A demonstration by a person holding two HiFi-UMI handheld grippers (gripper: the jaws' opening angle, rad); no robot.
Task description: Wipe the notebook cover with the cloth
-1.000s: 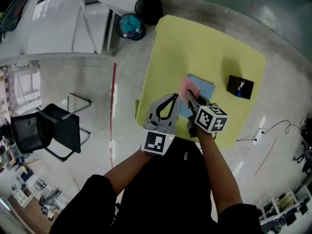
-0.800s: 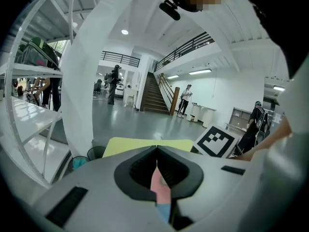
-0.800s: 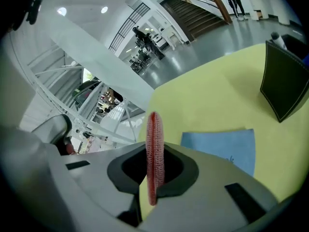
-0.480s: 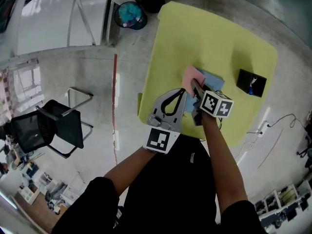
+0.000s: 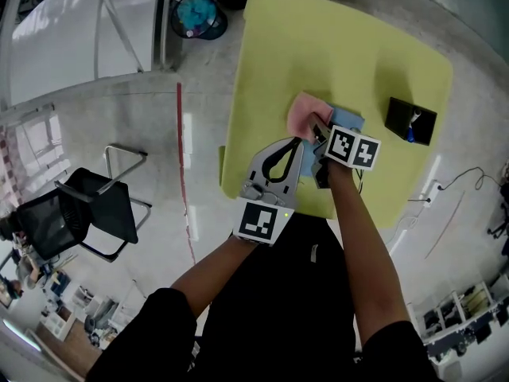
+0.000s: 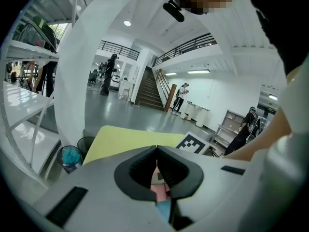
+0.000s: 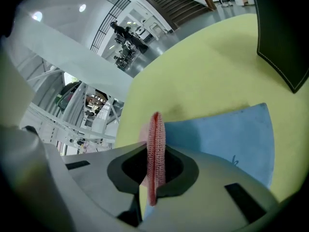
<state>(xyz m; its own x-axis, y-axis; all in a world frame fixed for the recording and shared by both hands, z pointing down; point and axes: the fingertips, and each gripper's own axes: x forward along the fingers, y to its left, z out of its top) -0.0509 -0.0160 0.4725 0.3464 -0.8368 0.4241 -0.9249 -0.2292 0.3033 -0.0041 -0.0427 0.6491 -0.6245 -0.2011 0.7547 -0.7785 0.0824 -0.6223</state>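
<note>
A blue notebook (image 5: 351, 123) lies on the yellow table (image 5: 334, 46); in the right gripper view the notebook (image 7: 227, 134) fills the lower right. My right gripper (image 5: 318, 128) is shut on a pink cloth (image 5: 301, 113), which hangs over the notebook's left edge. The cloth (image 7: 155, 149) stands edge-on, pinched between the jaws of the right gripper (image 7: 155, 153). My left gripper (image 5: 297, 140) sits just left of the right one, near the table's front, shut with nothing in it. In its own view the left gripper (image 6: 156, 148) has its jaw tips touching, with the cloth (image 6: 159, 191) showing below.
A black case (image 5: 411, 120) lies on the table right of the notebook, and the case (image 7: 285, 37) is at top right in the right gripper view. On the floor stand a bin (image 5: 196, 14) beyond the table and a black chair (image 5: 87, 213) at the left.
The right gripper has drawn the pink cloth leftward across the notebook toward its left edge. The left gripper has stayed close beside it, still shut.
</note>
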